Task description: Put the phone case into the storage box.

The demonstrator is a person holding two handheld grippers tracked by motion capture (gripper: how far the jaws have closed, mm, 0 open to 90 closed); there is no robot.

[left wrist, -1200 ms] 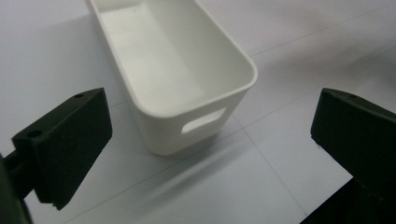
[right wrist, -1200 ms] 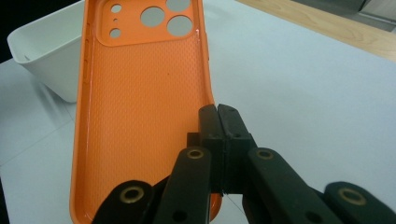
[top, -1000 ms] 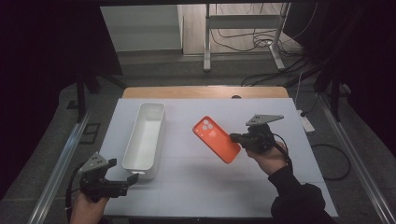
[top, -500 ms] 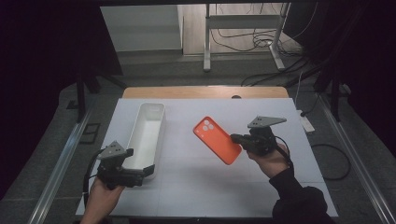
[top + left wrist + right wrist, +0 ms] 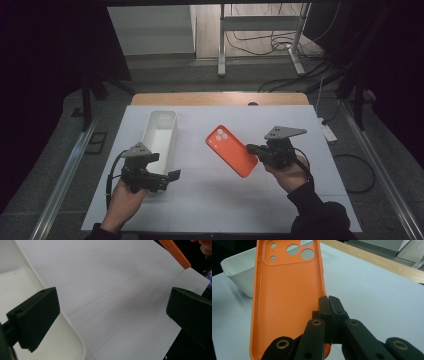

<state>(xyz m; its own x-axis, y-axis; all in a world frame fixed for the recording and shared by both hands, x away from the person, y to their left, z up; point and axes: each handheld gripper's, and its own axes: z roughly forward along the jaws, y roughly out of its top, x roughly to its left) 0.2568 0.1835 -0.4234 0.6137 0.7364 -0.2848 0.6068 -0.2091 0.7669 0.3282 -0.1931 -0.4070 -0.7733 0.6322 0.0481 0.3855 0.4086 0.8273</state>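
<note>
High view: the right gripper [image 5: 251,149], held in the person's right hand [image 5: 289,172], has its jaws pinched on the near edge of a flat orange silicone phone case with round camera cut-outs [image 5: 231,149]. The case lies slanted over the middle of the white sheet covering the table [image 5: 280,210], well to the right of a long white plastic tray [image 5: 161,131]. The left gripper [image 5: 172,176] sits at the tray's near end, in the person's left hand [image 5: 124,199], jaws pointing right, with nothing in them.

Left gripper view: the two black jaws stand wide apart with only bare white sheet between them. One jaw hangs over the rounded corner of the white tray [image 5: 75,340]. A corner of the orange case [image 5: 176,252] shows at the top right edge.

Right gripper view: the jaws are pressed together on the right rim of the orange case [image 5: 287,297], near its lower corner. Its dimpled inner face is turned to the camera and its camera holes are at the top. The white tray [image 5: 238,268] lies behind it, and the table's wooden edge [image 5: 374,261] runs beyond. No brand, label or writing can be read on anything.
</note>
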